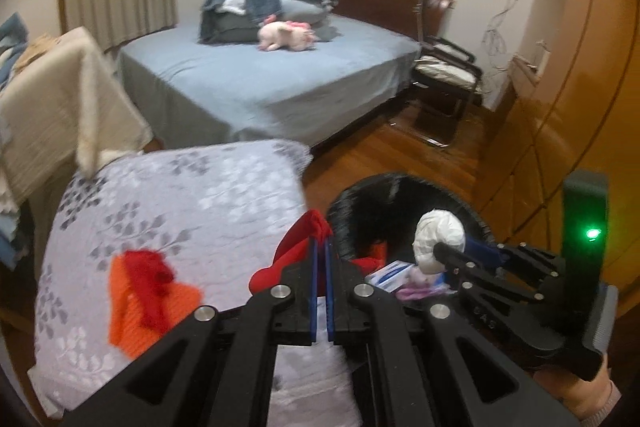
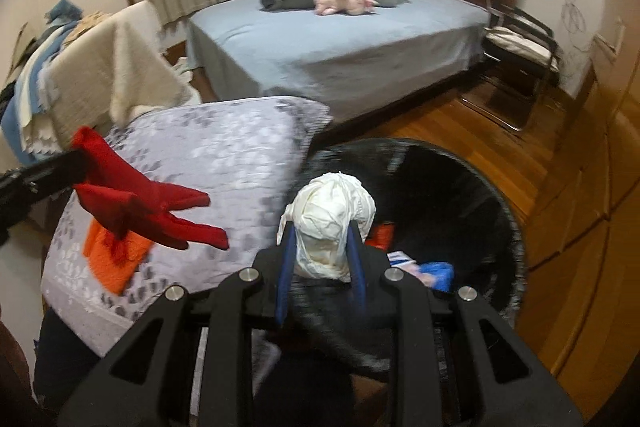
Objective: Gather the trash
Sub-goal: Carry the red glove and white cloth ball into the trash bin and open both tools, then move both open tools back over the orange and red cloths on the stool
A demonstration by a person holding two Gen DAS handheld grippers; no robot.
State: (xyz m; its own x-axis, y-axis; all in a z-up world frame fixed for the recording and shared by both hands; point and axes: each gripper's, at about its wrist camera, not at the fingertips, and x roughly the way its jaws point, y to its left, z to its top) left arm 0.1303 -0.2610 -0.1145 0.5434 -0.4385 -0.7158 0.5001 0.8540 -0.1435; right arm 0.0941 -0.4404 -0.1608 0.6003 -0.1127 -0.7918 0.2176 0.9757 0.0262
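Observation:
My left gripper [image 1: 321, 241] is shut on a red cloth [image 1: 298, 247], which hangs from it above the patterned cushion [image 1: 192, 211]; it also shows in the right wrist view [image 2: 136, 203]. My right gripper [image 2: 322, 239] is shut on a crumpled white paper wad [image 2: 332, 223] and holds it over the black trash bin [image 2: 472, 195]. The wad [image 1: 438, 239] and bin [image 1: 360, 211] also show in the left wrist view. An orange and red cloth [image 1: 148, 299] lies on the cushion. The bin holds a white and blue packet [image 1: 390, 273], a blue piece [image 2: 438, 273] and other scraps.
A bed [image 1: 272, 79] with folded bedding and a pink plush toy [image 1: 286, 35] stands behind. A chair draped with a beige towel [image 1: 60, 99] is at the left. A metal chair [image 1: 448, 75] and wooden wardrobe [image 1: 580, 87] are at the right, over wooden floor.

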